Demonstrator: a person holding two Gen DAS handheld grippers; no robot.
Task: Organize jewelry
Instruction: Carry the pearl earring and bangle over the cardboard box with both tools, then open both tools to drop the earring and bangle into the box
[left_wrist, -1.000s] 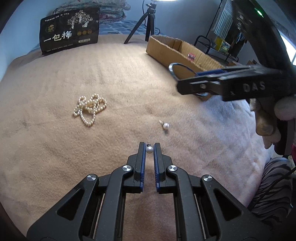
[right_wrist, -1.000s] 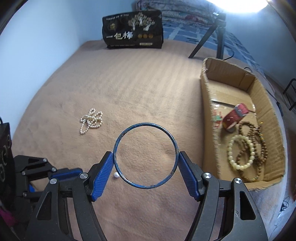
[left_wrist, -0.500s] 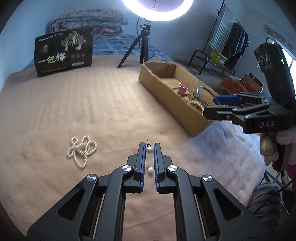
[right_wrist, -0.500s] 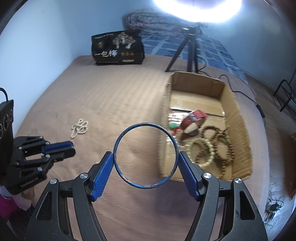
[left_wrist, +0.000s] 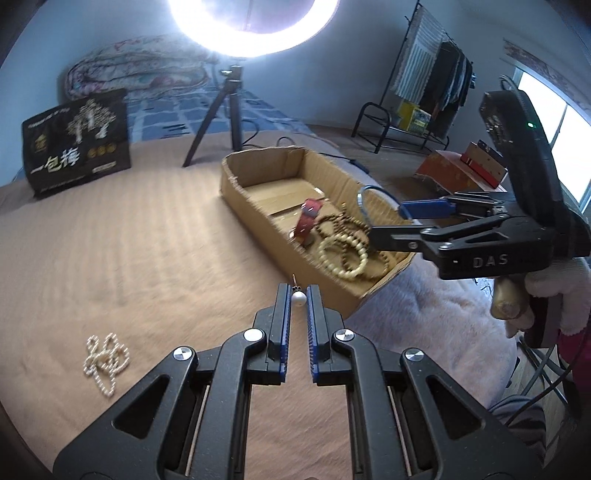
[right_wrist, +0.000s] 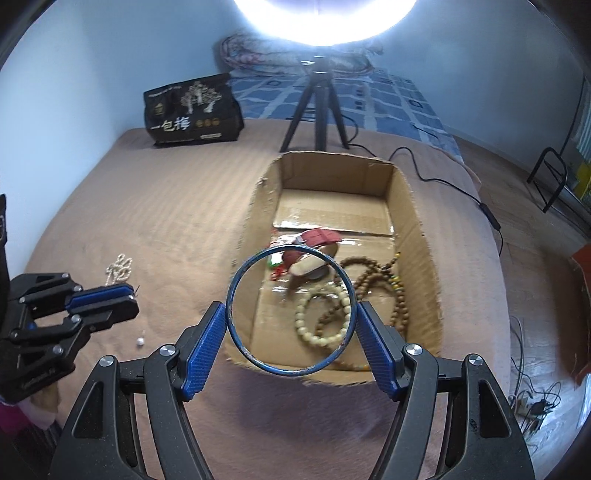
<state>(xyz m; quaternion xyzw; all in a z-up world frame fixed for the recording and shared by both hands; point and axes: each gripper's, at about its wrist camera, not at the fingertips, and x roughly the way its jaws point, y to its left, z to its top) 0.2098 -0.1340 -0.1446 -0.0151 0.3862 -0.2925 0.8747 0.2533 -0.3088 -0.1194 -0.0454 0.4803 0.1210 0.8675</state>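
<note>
My left gripper (left_wrist: 298, 295) is shut on a pearl earring (left_wrist: 298, 298), held above the tan bed cover near the box's front corner. My right gripper (right_wrist: 291, 314) is shut on a blue bangle (right_wrist: 236, 288), held over the near end of the cardboard box (right_wrist: 413, 206); it also shows in the left wrist view (left_wrist: 402, 218). Bead bracelets (right_wrist: 321, 317) and a red watch (right_wrist: 317, 238) lie in the box. A pearl necklace (left_wrist: 105, 360) and a second pearl earring (right_wrist: 140, 341) lie on the cover.
A black printed bag (right_wrist: 192, 110) and a ring-light tripod (right_wrist: 316, 107) stand at the back of the bed. A cable (right_wrist: 454, 177) runs off to the right. The bed's edge lies just in front of the box.
Both grippers have risen and moved right toward the box. The bangle now hangs over the box's near end; the earring has been lifted off the cover and carried to the box's corner.
</note>
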